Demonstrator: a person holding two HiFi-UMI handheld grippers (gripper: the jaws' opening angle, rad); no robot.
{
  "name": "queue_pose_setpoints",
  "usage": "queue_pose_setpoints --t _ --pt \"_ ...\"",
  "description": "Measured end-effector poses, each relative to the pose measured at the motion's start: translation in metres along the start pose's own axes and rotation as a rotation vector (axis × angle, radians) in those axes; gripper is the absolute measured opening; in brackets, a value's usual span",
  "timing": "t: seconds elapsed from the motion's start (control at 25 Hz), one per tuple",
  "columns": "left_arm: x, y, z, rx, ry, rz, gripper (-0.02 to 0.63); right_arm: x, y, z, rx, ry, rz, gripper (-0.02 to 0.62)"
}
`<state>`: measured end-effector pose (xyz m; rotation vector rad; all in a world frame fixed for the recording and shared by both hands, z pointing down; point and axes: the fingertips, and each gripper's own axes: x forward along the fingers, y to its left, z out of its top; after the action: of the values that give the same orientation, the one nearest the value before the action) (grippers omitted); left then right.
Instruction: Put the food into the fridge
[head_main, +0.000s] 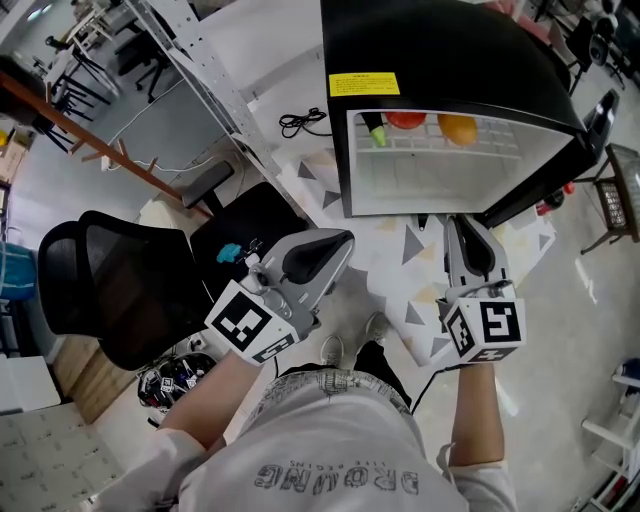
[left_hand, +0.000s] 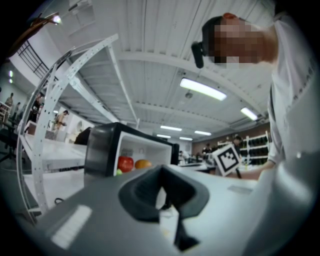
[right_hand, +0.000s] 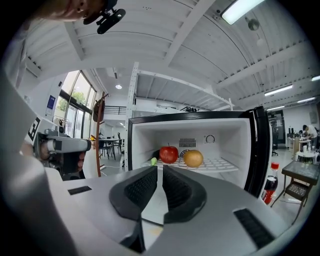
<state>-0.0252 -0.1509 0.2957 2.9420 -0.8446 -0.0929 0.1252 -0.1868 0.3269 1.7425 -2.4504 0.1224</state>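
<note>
Head view: fridge (head_main: 440, 60) roof half-hides apple (head_main: 405, 120) & orange (head_main: 457, 129).

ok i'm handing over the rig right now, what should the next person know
Left gripper: shut, empty. Right gripper: jaws closing, nothing between them.
Small black fridge: door open. Red apple, round orange fruit and small green item sit on its white wire shelf.
Done: those three are in.
Left: no other food in view; the door probably needs closing.
</note>
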Motion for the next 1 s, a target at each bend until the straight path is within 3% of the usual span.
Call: queue_pose_setpoints --t 1.0 --pt "-0.002 0.016 0.001 -0.011 -0.012 -0.006 0.006 -0.004 0.014 -0.005 0.05 0.021 0.021 0.005"
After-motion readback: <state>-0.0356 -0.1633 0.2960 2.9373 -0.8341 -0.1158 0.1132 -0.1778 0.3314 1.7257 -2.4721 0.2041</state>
